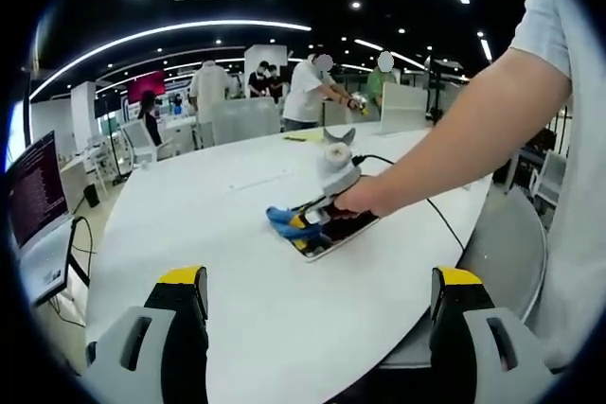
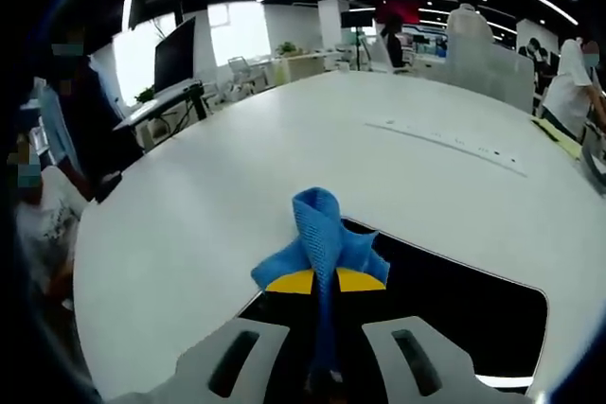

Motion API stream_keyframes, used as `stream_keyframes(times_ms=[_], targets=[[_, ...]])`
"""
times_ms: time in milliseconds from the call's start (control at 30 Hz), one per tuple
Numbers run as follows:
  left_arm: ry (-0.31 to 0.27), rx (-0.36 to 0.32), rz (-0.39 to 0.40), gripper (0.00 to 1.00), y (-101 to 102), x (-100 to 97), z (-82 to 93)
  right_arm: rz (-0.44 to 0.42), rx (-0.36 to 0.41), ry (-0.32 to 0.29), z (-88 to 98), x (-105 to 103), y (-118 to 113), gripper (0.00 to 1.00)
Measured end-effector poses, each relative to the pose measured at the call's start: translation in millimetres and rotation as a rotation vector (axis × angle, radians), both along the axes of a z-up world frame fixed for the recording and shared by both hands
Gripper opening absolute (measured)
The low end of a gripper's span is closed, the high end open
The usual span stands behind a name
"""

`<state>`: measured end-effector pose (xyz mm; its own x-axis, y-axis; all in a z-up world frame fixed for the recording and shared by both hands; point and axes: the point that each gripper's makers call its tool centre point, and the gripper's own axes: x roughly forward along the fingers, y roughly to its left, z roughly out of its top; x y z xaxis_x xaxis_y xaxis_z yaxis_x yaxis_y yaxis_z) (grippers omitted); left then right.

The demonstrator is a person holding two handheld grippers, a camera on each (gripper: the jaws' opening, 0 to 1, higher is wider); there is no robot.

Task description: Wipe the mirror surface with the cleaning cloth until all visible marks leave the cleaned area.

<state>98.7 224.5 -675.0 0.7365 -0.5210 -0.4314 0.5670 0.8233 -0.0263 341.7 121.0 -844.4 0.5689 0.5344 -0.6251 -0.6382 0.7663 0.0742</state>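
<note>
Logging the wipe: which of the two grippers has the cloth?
The right gripper, shut on the blue cloth over the mirror; the left gripper is open, holding nothing.

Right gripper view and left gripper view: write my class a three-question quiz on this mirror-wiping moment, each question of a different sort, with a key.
1. True or false: the right hand-held gripper is shut on the blue cloth.
2. The mirror lies on: A) a white table B) a chair C) the floor.
3. Fill in: the left hand-held gripper is ____, holding nothing.

Key: 1 true; 2 A; 3 open.
</note>
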Motion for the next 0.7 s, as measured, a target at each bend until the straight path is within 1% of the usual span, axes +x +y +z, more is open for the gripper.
stream_keyframes(times_ms=[333, 567, 700], targets=[[-0.008, -0.005, -0.005, 0.99, -1.9, -8.2, 2.1, 0.01, 0.0, -0.001, -0.4, -14.5, 2.2, 0.01], [-0.011, 0.001, -0.018, 0.99, -2.5, -14.8, 1.4, 0.01, 0.002, -0.006, 0.2, -28.0, 3.8, 0.01], [-0.008, -0.001, -0.019, 0.99, -1.3, -17.2, 0.1, 0.003, 0.008, -0.005, -0.6, -31.6, 3.8, 0.01]])
